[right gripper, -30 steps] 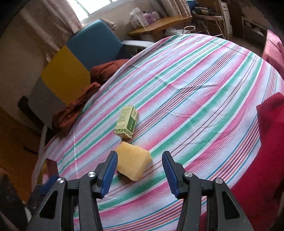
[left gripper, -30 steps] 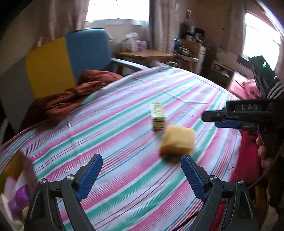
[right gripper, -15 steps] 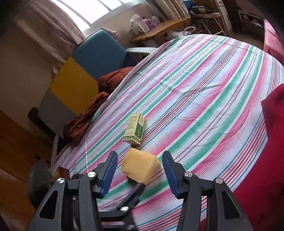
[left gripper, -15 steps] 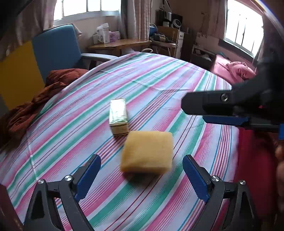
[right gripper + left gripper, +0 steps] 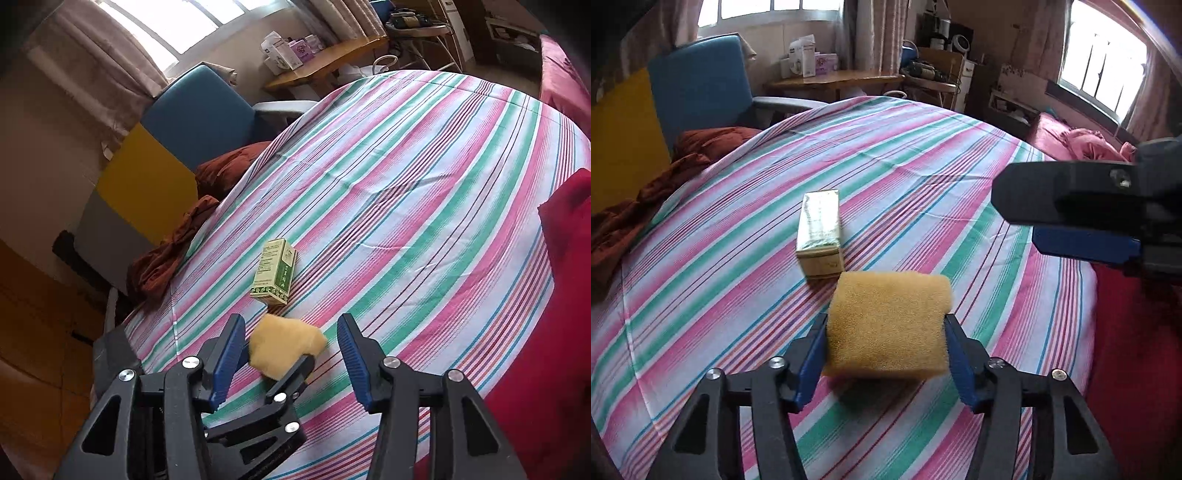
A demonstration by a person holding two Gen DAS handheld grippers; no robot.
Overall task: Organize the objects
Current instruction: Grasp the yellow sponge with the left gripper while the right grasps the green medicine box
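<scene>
A yellow sponge (image 5: 890,325) lies on the striped bedsheet (image 5: 923,177), and my left gripper (image 5: 886,354) is shut on its near end, both blue pads pressed against its sides. The sponge also shows in the right wrist view (image 5: 284,347), squeezed by the left gripper's fingers. A small green and gold box (image 5: 819,232) lies just beyond the sponge; it also shows in the right wrist view (image 5: 275,271). My right gripper (image 5: 291,354) is open and empty, hovering above the sponge. It also shows at the right of the left wrist view (image 5: 1082,218).
A blue and yellow armchair (image 5: 690,85) with rust-coloured cloth (image 5: 657,184) stands beside the bed on the left. A red fabric (image 5: 569,295) lies at the bed's right edge. A wooden table (image 5: 834,79) with boxes stands by the window.
My left gripper moved forward over the sponge and closed on it. The right gripper stayed open above it, shifting only slightly.
</scene>
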